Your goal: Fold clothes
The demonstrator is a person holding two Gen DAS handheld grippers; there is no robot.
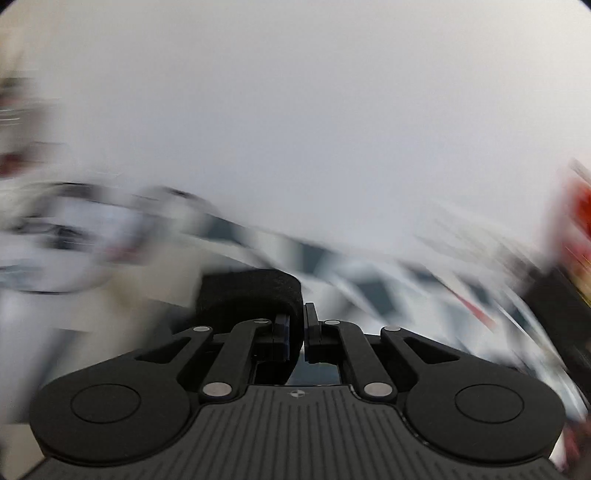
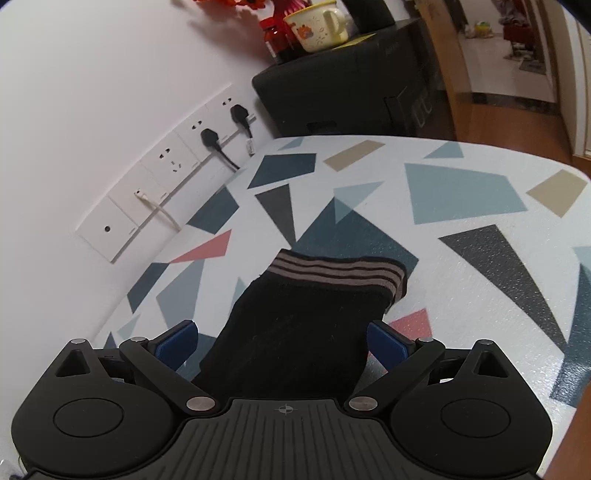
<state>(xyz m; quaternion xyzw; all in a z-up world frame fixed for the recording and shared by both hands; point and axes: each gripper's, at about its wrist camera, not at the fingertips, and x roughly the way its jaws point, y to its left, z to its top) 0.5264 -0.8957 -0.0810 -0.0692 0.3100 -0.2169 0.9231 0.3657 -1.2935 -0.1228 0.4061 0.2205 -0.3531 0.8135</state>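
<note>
In the right wrist view a black sock (image 2: 310, 306) with brown-striped cuff lies folded on the table (image 2: 461, 266), which has a geometric pattern. My right gripper (image 2: 282, 326) hangs over the sock's near end, open wide. Its blue pads (image 2: 177, 345) stand clear on either side of the fabric. The left wrist view is smeared by motion. There my left gripper (image 1: 297, 314) is shut on a piece of black cloth (image 1: 247, 295), which bulges up and to the left of the pinched jaws. What the rest of that cloth looks like is hidden.
A white wall with a row of sockets (image 2: 177, 162) and two black plugs borders the table on the left. Behind the table stands a black cabinet (image 2: 351, 85) carrying a cream mug (image 2: 319, 27) and red flowers. Wooden floor (image 2: 498, 118) lies beyond the table's right edge.
</note>
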